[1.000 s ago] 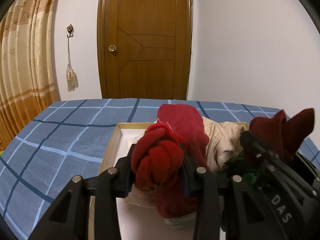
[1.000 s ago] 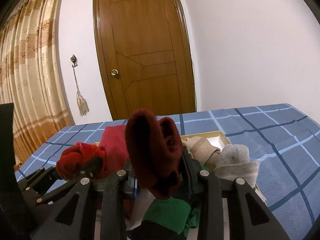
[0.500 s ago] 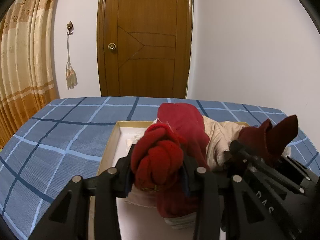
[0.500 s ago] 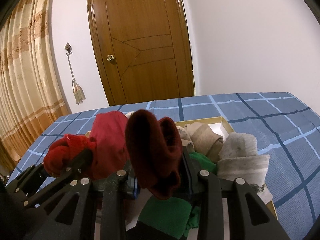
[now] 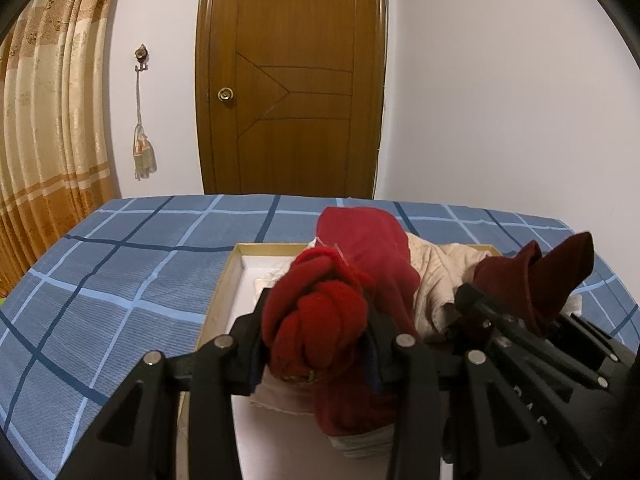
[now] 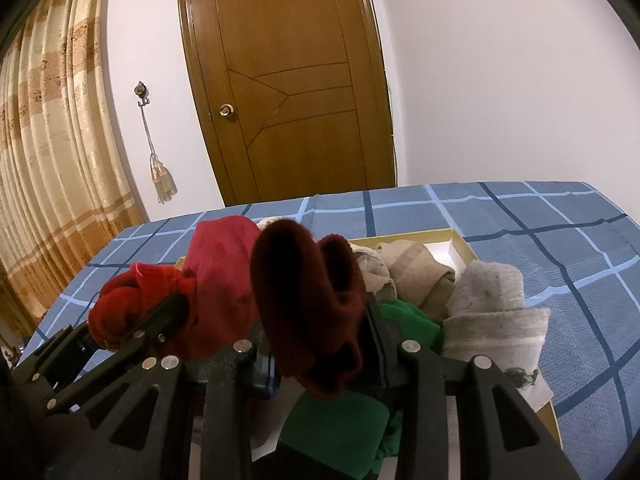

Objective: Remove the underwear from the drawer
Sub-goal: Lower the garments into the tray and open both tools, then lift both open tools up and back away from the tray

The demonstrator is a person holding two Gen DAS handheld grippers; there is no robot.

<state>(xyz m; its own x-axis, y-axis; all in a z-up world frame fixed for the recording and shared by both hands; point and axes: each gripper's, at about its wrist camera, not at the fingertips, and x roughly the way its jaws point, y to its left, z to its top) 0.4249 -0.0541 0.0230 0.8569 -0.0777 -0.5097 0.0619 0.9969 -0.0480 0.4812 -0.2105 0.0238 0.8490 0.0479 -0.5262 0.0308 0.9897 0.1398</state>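
Observation:
My left gripper [image 5: 316, 340] is shut on a bright red bunched underwear [image 5: 316, 320], held above the shallow wooden drawer [image 5: 224, 280] that lies on the bed. My right gripper [image 6: 320, 344] is shut on a dark maroon underwear [image 6: 308, 300], also above the drawer. Each gripper shows in the other's view: the right one at the right of the left wrist view [image 5: 520, 320], the left one at the left of the right wrist view [image 6: 132, 332]. Beige [image 6: 416, 268], grey-white [image 6: 492, 300] and green [image 6: 412, 324] garments lie in the drawer.
The drawer rests on a blue checked bedspread [image 5: 120, 272]. Behind the bed stand a brown wooden door [image 5: 292, 80] and a white wall. A gold patterned curtain [image 5: 44, 140] hangs at the left, with a tassel on a hook [image 5: 144, 152].
Both grippers have dipped slightly with their garments still gripped. The right gripper has moved a little closer to the left one and lower over the drawer.

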